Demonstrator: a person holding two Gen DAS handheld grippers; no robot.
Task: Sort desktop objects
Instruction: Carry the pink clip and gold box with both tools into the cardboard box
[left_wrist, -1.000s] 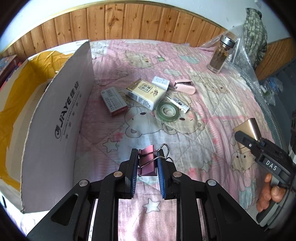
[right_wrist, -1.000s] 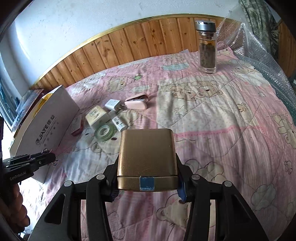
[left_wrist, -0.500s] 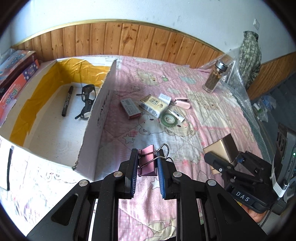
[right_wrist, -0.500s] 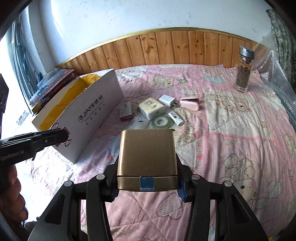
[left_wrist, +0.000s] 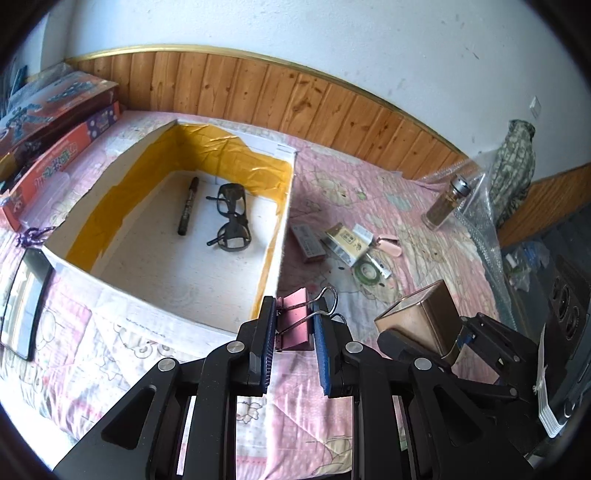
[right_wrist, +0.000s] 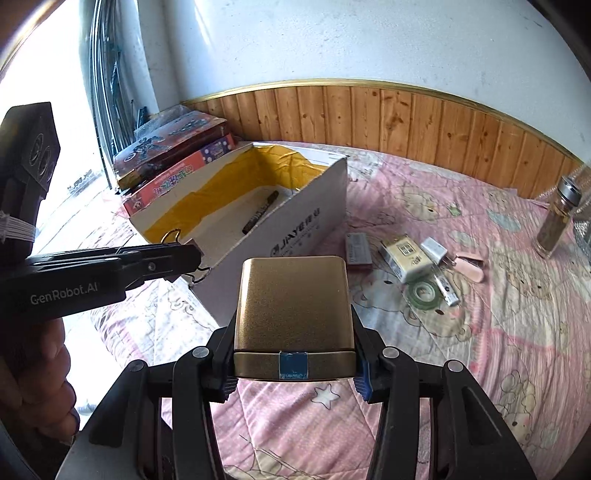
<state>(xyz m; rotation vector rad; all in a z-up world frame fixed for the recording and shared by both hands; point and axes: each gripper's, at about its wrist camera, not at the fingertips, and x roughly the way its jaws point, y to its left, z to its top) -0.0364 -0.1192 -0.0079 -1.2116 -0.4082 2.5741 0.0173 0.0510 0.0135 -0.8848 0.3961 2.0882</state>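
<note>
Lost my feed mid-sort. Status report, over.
Left gripper shut on pink binder clip. Right gripper shut on gold tin. Cardboard box ahead holds marker, glasses. Path clear.

Pink binder clip (left_wrist: 295, 320) gripped aloft, gold tin (right_wrist: 293, 301) likewise, perhaps lidded
</note>
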